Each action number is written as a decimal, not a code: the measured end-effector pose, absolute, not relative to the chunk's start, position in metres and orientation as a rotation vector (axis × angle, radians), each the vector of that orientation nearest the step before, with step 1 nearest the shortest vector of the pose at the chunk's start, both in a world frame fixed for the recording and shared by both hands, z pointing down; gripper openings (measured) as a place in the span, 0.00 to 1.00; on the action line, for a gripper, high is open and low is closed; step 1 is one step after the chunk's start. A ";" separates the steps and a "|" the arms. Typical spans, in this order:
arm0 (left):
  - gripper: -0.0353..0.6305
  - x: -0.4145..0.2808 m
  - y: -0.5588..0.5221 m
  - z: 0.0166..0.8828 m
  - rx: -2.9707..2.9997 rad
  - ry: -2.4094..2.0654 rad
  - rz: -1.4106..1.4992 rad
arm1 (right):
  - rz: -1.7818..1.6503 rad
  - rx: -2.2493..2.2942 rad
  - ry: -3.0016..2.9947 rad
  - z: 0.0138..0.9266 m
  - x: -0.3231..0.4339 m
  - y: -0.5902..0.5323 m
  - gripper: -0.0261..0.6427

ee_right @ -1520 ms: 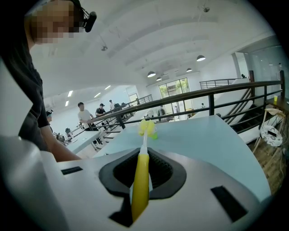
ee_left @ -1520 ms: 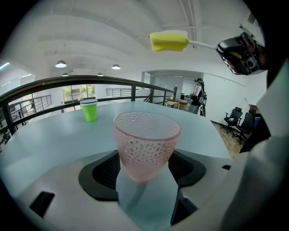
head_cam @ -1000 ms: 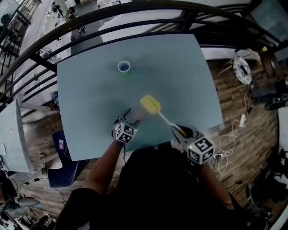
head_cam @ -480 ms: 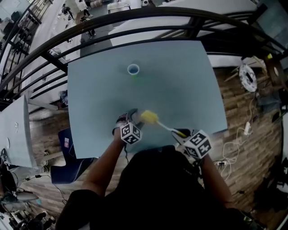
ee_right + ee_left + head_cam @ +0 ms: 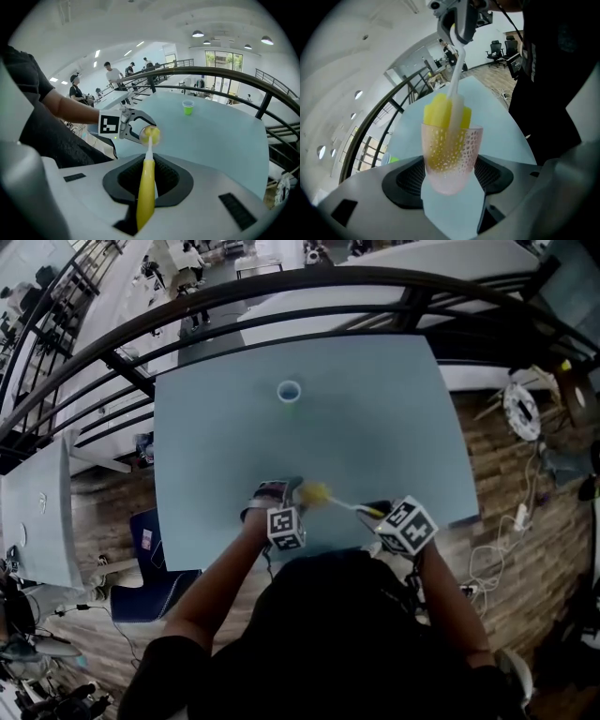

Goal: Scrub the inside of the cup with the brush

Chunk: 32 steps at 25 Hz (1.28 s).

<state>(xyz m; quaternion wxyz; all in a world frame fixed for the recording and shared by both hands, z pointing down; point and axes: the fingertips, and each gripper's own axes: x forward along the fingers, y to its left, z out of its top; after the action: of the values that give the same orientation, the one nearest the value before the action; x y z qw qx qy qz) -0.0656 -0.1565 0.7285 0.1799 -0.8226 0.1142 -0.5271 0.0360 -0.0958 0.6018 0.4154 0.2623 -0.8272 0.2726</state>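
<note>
The cup hangs over the near edge of the worktop, clamped in the fingers of the left gripper. The right gripper grasps the brush, and its sponge sits inside the cup. I judge the scrubbing begun, not finished.

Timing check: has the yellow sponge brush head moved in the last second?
Yes. The brush head moved away from the small green cup toward the table's near edge, into the left gripper's pink perforated cup.
</note>
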 end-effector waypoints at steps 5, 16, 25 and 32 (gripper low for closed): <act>0.57 -0.058 -0.153 0.722 -2.290 0.257 -1.493 | 0.602 0.613 -2.027 0.599 0.024 -0.101 0.10; 0.57 -0.039 -0.171 0.706 -2.294 0.275 -1.485 | 0.466 0.584 -1.980 0.591 0.013 -0.107 0.10; 0.57 -0.049 -0.191 0.698 -2.302 0.330 -1.498 | 0.503 0.538 -1.985 0.592 0.030 -0.096 0.11; 0.57 -0.064 -0.194 0.700 -2.311 0.358 -1.525 | 0.500 0.553 -1.942 0.591 0.060 -0.096 0.10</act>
<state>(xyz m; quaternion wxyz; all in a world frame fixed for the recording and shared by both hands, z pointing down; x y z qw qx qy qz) -0.0644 -0.1940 0.7002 0.1739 -0.8152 0.1261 -0.5379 0.0600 -0.0957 0.5908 0.5063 0.2293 -0.8051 0.2073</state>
